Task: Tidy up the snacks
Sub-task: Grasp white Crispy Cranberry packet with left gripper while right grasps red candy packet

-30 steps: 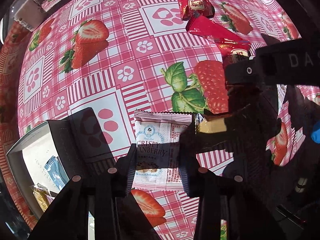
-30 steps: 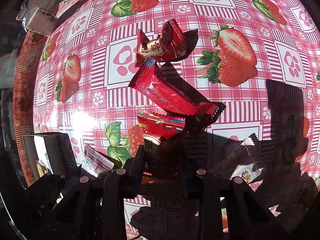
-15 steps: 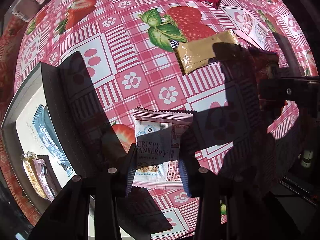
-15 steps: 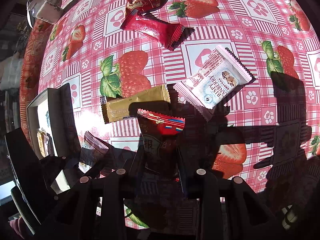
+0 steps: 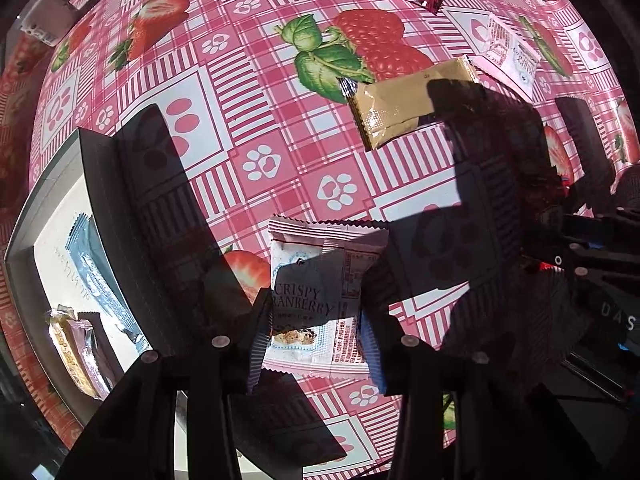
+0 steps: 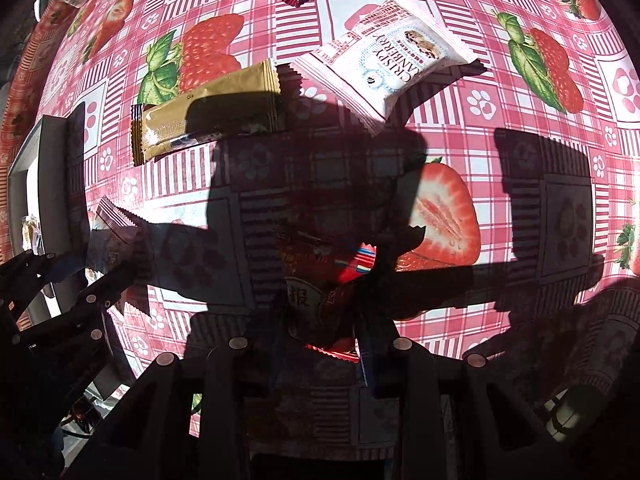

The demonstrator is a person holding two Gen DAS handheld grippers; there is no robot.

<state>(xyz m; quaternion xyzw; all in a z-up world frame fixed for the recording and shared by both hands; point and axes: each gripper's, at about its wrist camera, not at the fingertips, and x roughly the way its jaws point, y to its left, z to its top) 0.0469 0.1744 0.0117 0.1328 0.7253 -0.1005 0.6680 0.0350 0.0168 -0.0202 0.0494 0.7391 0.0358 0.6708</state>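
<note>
Now the grey box (image 5: 100,184) is showing much more fully at the left of the left wrist view than a second ago, so both hands are carrying their snacks toward it over the tabletop (image 5: 256,120). The left gripper (image 5: 316,344) is holding the Crispy Cranberry packet (image 5: 316,276), not yet over the box, and its jaws are opening while the packet is still between them. The right gripper (image 6: 320,344) is staying clenched on the red snack (image 6: 352,268), which is hanging further from the box.
</note>
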